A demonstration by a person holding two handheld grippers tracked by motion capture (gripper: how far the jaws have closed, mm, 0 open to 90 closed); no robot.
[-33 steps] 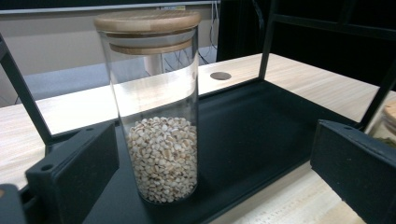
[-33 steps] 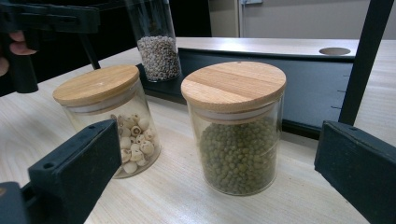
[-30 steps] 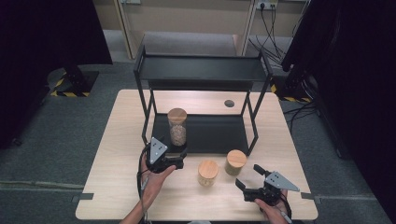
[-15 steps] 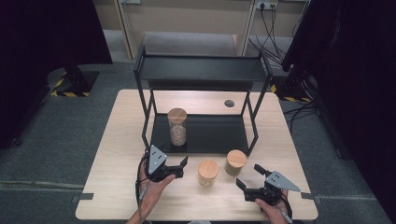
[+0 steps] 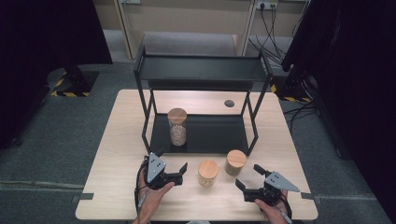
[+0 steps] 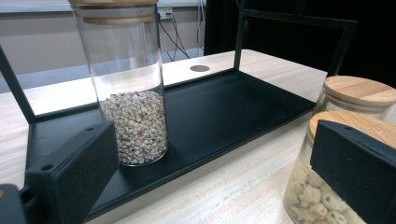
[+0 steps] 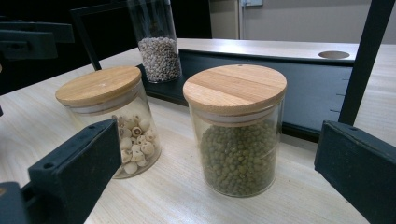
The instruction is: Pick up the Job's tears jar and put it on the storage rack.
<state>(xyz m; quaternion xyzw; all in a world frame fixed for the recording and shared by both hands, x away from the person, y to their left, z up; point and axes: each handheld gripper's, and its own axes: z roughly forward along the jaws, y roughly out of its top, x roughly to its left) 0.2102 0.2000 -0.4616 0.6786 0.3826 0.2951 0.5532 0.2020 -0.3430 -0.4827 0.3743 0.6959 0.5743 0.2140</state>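
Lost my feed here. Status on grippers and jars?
Left gripper and right gripper open, empty. Lotus-seed jar and green-bean jar on table, tall jar on shelf. Nothing blocking.

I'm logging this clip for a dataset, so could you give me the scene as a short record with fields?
setting: wooden table with a black two-tier rack
tall jar: upright on the rack's lower shelf, part filled with pale grains
left short jar: on the table, holds pale round seeds
right short jar: on the table, holds green beans
lids: wooden, on all three
left gripper: open, holding nothing
right gripper: open, faces the short jars
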